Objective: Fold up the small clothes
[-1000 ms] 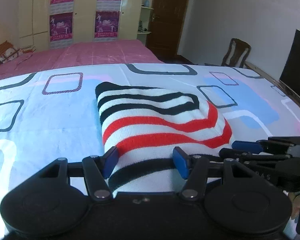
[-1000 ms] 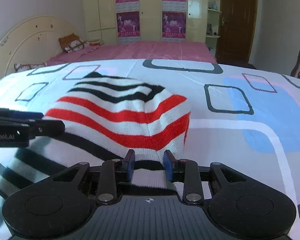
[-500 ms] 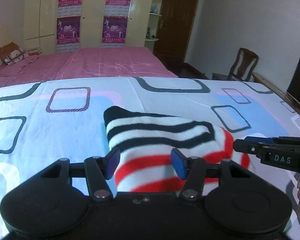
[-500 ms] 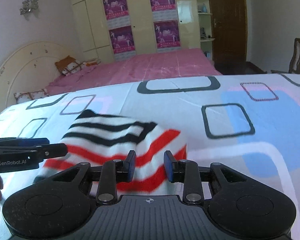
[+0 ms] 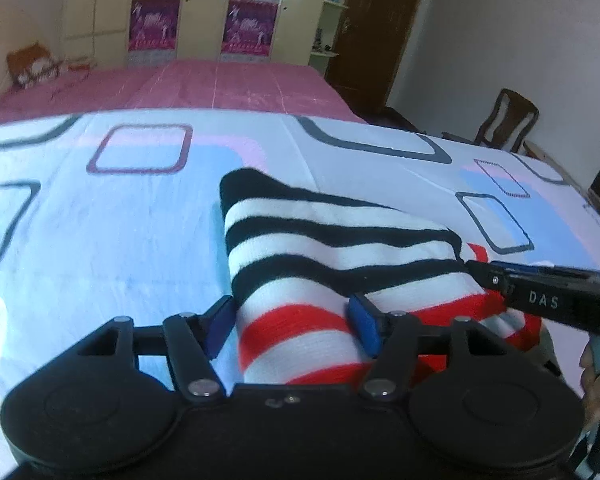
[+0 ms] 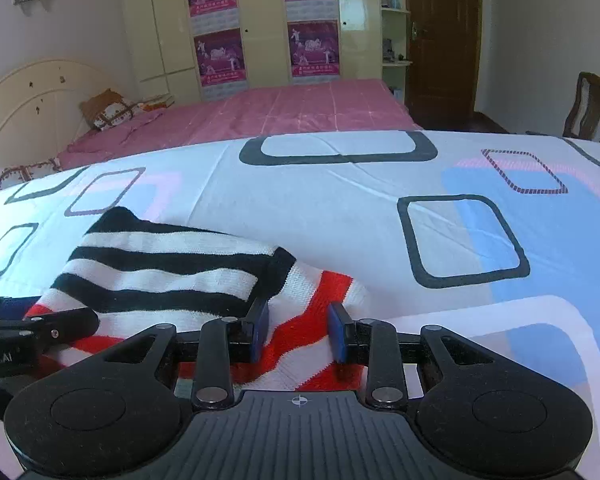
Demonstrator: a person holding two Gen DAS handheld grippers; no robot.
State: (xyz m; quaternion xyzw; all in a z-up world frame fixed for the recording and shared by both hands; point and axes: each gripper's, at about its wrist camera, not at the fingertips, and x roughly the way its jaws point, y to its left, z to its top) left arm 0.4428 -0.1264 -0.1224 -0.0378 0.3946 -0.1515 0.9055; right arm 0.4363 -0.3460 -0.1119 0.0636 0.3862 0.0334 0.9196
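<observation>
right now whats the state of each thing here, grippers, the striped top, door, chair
left gripper: open, fingers astride the garment's near edge
right gripper: open, fingers astride the red-striped part
striped sweater: folded over on the bedsheet, black-striped layer on top
door: closed
chair: upright, unoccupied

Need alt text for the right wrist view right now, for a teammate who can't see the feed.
The right gripper has its jaws open around the near edge of a folded black, white and red striped knit garment lying on a patterned bedsheet. The left gripper reaches in from the left edge over the garment. Behind are a pink bed, a wardrobe with posters and a wooden door.
</observation>
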